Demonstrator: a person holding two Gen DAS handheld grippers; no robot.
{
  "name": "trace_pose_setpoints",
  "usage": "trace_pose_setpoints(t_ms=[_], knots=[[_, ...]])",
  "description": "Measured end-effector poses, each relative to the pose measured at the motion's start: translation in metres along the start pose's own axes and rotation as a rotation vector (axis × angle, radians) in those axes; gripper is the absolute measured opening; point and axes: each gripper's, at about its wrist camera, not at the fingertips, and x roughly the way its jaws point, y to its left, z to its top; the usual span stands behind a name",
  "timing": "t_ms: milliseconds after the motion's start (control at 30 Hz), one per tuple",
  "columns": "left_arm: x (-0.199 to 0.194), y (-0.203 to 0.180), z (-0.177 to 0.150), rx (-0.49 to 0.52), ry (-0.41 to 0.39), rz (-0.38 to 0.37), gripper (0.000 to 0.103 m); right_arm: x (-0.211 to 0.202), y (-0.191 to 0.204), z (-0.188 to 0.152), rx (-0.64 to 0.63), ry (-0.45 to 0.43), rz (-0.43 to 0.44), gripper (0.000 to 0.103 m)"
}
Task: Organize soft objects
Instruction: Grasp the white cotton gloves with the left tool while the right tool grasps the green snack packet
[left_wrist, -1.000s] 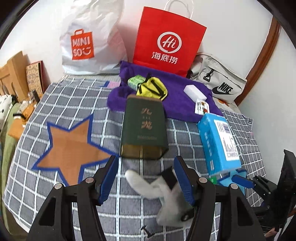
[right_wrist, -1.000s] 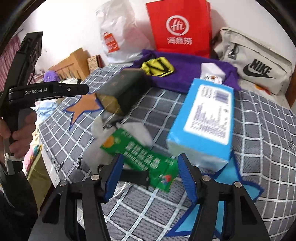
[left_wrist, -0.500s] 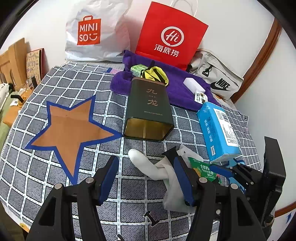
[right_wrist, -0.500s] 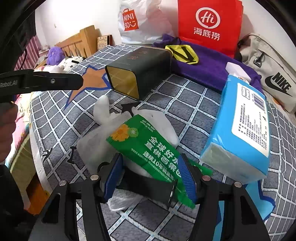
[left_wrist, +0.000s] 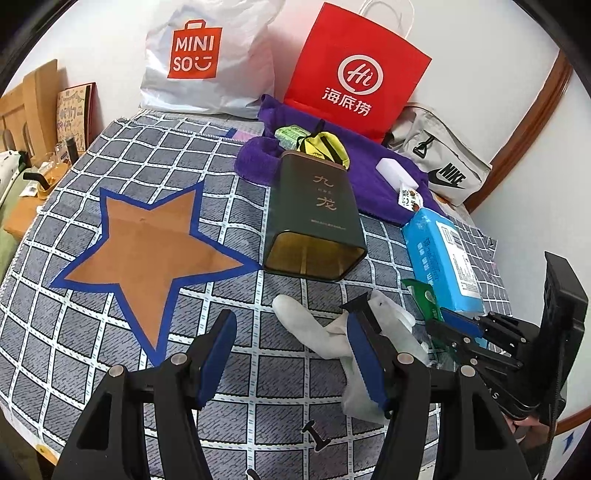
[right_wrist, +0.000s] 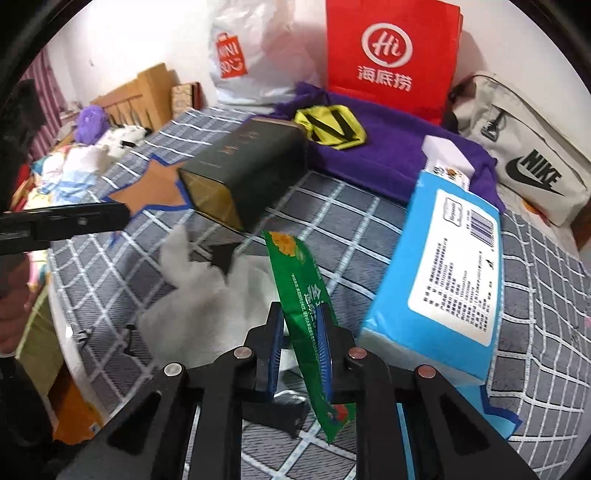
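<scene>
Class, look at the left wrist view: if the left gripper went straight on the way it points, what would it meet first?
Probably the checked cloth between its open jaws; the left gripper points down at it. The white glove lies just beside its right finger, so depth leaves some doubt.

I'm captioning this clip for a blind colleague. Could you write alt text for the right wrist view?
The right gripper is closing its blue-padded jaws on a green foil packet standing on edge above a white glove on a grey checked cloth. A blue tissue pack lies right, a dark green tin lies behind.
</scene>
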Motion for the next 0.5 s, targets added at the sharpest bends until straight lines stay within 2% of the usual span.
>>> trace_pose_setpoints(t_ms=[133, 333, 500], knots=[[0.004, 0.001, 0.0, -0.003, 0.007, -0.004, 0.06, -0.006, -0.003, 0.001, 0.02, -0.024, 0.02, 0.015], [0.013, -0.007, -0.005, 0.014, 0.036, 0.001, 0.06, -0.038, -0.014, -0.003, 0.098, -0.085, 0.081, 0.015], [0.016, -0.027, -0.014, 0.075, 0.054, -0.014, 0.059, -0.059, -0.02, -0.018, 0.118, -0.11, 0.082, 0.015]])
